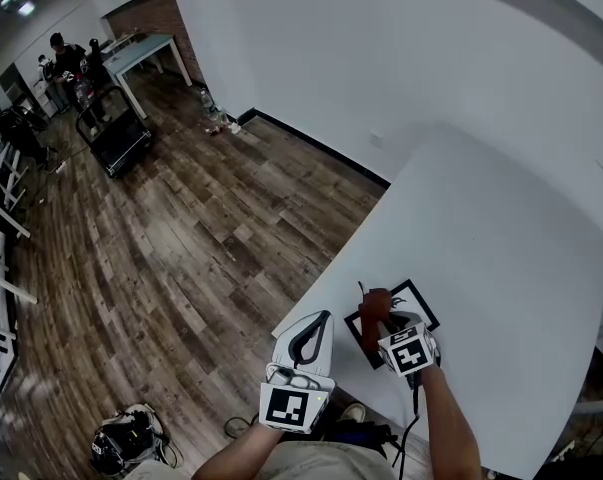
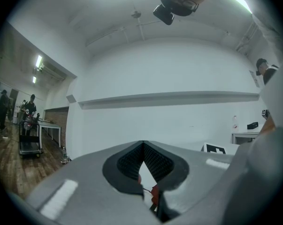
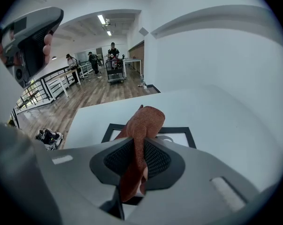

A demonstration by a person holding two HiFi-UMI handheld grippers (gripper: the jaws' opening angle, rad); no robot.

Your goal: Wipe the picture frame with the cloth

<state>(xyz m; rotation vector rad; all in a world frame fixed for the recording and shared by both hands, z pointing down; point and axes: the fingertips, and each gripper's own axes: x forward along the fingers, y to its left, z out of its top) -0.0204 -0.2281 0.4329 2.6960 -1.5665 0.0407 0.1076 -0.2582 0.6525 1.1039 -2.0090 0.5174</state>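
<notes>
A black picture frame (image 1: 422, 310) with a white picture lies flat near the front left corner of the white table (image 1: 491, 218). My right gripper (image 1: 379, 325) is over the frame, shut on a rust-red cloth (image 1: 373, 308). In the right gripper view the cloth (image 3: 145, 122) sticks up out of the jaws, with my right gripper (image 3: 140, 143) just above the frame (image 3: 187, 132). My left gripper (image 1: 324, 318) hovers left of the frame at the table's corner, shut and holding nothing. In its own view my left gripper (image 2: 143, 145) points at the white wall.
Dark wood floor (image 1: 181, 268) spreads left of the table's edge. A black bag (image 1: 126, 440) lies on the floor near my feet. A black cart (image 1: 116, 133), a white desk (image 1: 146, 53) and several people stand far off at the back left.
</notes>
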